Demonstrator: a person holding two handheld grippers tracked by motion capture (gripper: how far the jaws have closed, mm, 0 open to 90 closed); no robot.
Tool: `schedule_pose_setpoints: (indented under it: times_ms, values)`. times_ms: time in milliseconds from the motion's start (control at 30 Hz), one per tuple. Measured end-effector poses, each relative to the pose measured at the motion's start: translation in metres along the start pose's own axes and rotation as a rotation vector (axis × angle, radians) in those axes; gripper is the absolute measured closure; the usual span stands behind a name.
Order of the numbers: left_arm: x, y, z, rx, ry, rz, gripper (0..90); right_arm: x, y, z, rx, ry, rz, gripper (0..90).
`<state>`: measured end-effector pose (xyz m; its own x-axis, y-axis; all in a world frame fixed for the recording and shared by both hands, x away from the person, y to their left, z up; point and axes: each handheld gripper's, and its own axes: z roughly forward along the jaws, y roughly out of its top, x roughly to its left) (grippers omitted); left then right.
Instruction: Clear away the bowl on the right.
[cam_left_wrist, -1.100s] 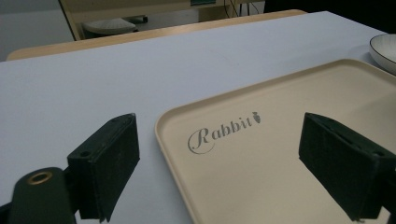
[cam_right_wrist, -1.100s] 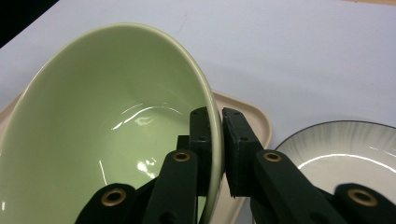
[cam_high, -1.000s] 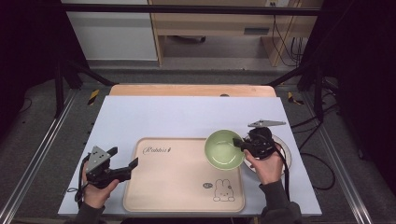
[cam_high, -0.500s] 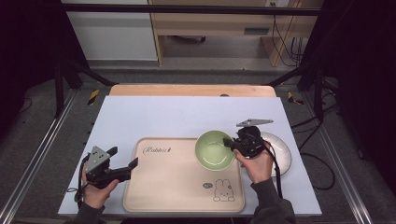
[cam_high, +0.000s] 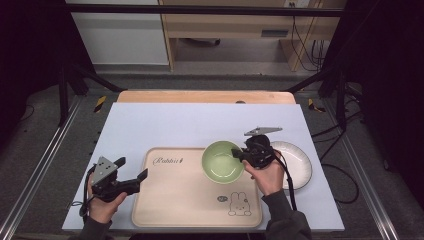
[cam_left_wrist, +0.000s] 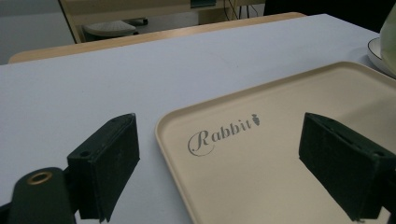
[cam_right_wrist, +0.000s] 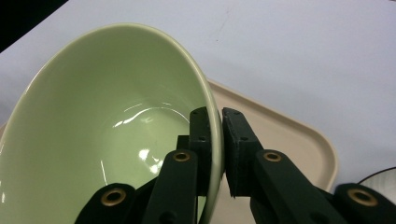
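Over the tray's upper right corner, the green bowl now hangs in the right gripper, jaws clamped on its right rim, one jaw inside the wall and one outside, as the right gripper view shows. A second ago the bowl sat further right, partly over the white plate; half a second ago it had come off the plate toward the tray; now it is over the tray proper and the plate lies bare just right of the hand. So the carry runs leftward, plate to tray. In the right gripper view the bowl looks tilted, rim gripped, tray corner behind it. Cannot tell from the high view whether its base touches the tray yet; probably just above it.

Left gripper has not moved across the three frames: it rests at the tray's left edge, jaws wide apart, holding nothing, with the "Rabbit" lettering between them in its own view.

Judgement: transfer almost done; what remains is to lower, level the bowl and release. Risk: the rim-only pinch lets the bowl swing or clack down tilted. The rabbit drawing below marks free space.
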<state>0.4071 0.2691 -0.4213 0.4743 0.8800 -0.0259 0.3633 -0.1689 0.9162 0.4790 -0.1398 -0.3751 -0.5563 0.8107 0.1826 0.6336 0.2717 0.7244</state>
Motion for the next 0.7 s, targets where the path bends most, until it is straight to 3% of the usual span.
schedule_pose_setpoints:
  times_ms: [700]
  values:
    - [0.001, 0.000, 0.000, -0.002, 0.000, -0.001, 12.1, 0.006, 0.004, 0.022, 0.026, 0.014, -0.003, 83.0]
